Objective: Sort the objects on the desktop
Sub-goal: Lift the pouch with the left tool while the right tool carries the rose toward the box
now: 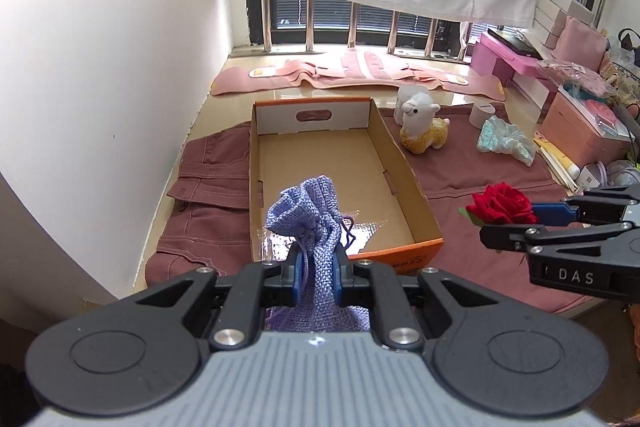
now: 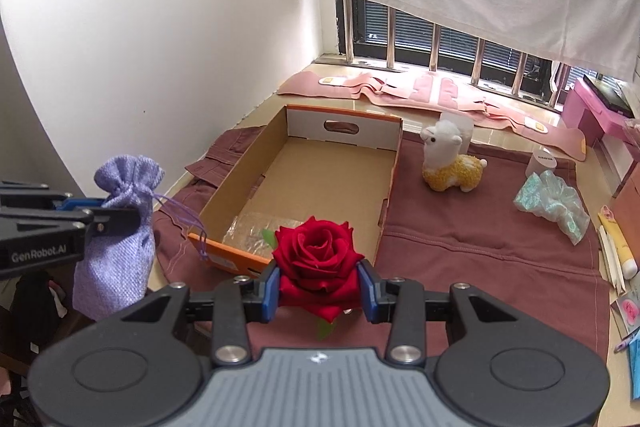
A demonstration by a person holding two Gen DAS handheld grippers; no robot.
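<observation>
Pouch [image 1: 316,227] | clamped by left tongs [image 1: 318,269] | rose [image 2: 316,259] pinched by right tongs [image 2: 320,289], bloom frontal only there

Left tool [image 1: 318,269]: grey ribbed housing w/ small white logo at centre top, flanked by two big matte-black round discs, each w/ a shallow circular recess. Black linkage arms run fwd, pinned w/ silver screws. Fingers end in blue pads [image 1: 297,277]. Seen side-on from the right wrist cam, its black arm carries white "GenRobot.AI" lettering.

Right tool [image 2: 319,291]: same build – grey ribbed body, white logo, twin black discs, black link arms, silver screws, blue pads [image 2: 271,291]. Side-on from the left wrist cam, white "DAS" on the black finger, more silver screws along the arm.
</observation>
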